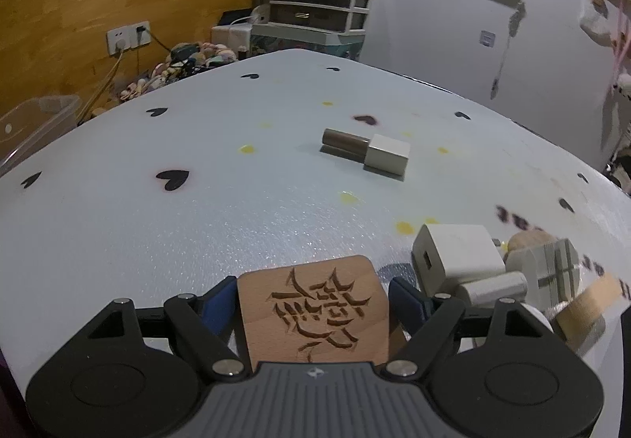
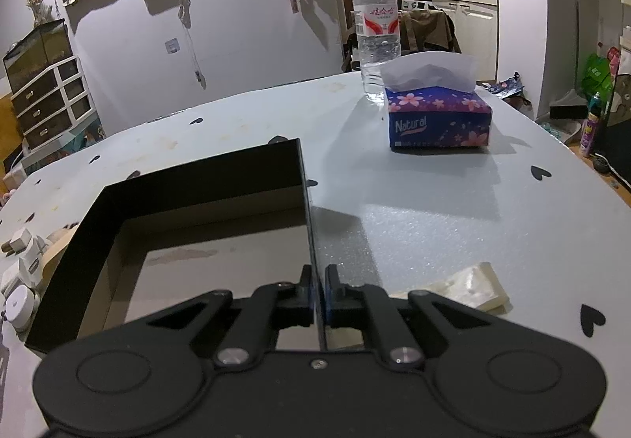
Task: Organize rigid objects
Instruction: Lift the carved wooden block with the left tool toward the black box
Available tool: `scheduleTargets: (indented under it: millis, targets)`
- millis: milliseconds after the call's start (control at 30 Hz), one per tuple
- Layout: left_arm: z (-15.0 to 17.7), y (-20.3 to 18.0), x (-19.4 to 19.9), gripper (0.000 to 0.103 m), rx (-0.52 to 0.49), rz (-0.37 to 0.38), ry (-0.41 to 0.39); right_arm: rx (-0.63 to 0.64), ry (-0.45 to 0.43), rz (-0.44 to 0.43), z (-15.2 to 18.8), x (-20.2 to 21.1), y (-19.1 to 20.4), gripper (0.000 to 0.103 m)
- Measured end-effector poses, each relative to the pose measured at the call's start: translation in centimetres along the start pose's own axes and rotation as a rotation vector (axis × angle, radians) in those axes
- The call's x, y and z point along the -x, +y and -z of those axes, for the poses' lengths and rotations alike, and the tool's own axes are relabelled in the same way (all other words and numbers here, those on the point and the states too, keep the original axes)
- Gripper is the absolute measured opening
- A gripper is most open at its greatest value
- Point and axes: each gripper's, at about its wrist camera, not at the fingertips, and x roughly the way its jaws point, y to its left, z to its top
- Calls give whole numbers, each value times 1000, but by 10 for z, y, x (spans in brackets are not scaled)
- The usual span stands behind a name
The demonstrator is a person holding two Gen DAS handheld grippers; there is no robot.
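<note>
My left gripper (image 1: 313,296) is shut on a wooden block (image 1: 311,309) with a carved character, held just above the table. To its right lies a heap: a white charger (image 1: 453,250), a white cylinder (image 1: 493,288), a grey ridged piece (image 1: 552,272) and a wooden piece (image 1: 587,304). A brown and white lipstick-like tube (image 1: 366,150) lies farther out. My right gripper (image 2: 319,296) is shut on the right wall of a black box (image 2: 197,177), open at the top and empty. The heap shows left of the box in the right wrist view (image 2: 23,260).
A white table (image 2: 414,201) with black heart marks bears a tissue box (image 2: 439,118), a water bottle (image 2: 374,27) and a pale plastic wrapper (image 2: 469,288) at my right. A drawer unit (image 1: 323,0) and a clear bin (image 1: 35,122) stand beyond the table's far edge.
</note>
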Motion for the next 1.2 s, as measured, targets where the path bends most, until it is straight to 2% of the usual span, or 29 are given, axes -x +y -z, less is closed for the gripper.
scheduleTargets:
  millis: [333,500,533,633,667,733,933,1000,1067,1200]
  targets:
    - [10,-8,21,82,-116,80,-33,2,-3,-6,2,1,0,6]
    - [19,-21,16,83,-196,115,14,0,-4,-13,3,2,-2,6]
    - [21,-24,16,84,-199,110,14,-2,-5,-14,3,2,-2,6]
    - [23,-29,18,99,-190,51,36,-8,-7,-19,4,3,-2,7]
    - [24,-30,20,100,-180,25,38,-9,-8,-20,4,3,-2,7]
    - [26,-31,21,100,-165,-14,47,-9,-9,-21,4,3,-2,7]
    - [29,-19,24,101,-97,-64,61,-2,-9,-30,5,4,-3,7]
    - [30,-15,28,101,-97,-72,45,1,-9,-32,5,3,-3,7]
    - [30,-15,30,100,-113,-47,24,3,-9,-36,5,4,-4,7]
    - [28,-24,26,99,-201,-4,-3,-1,-8,-40,5,4,-5,8]
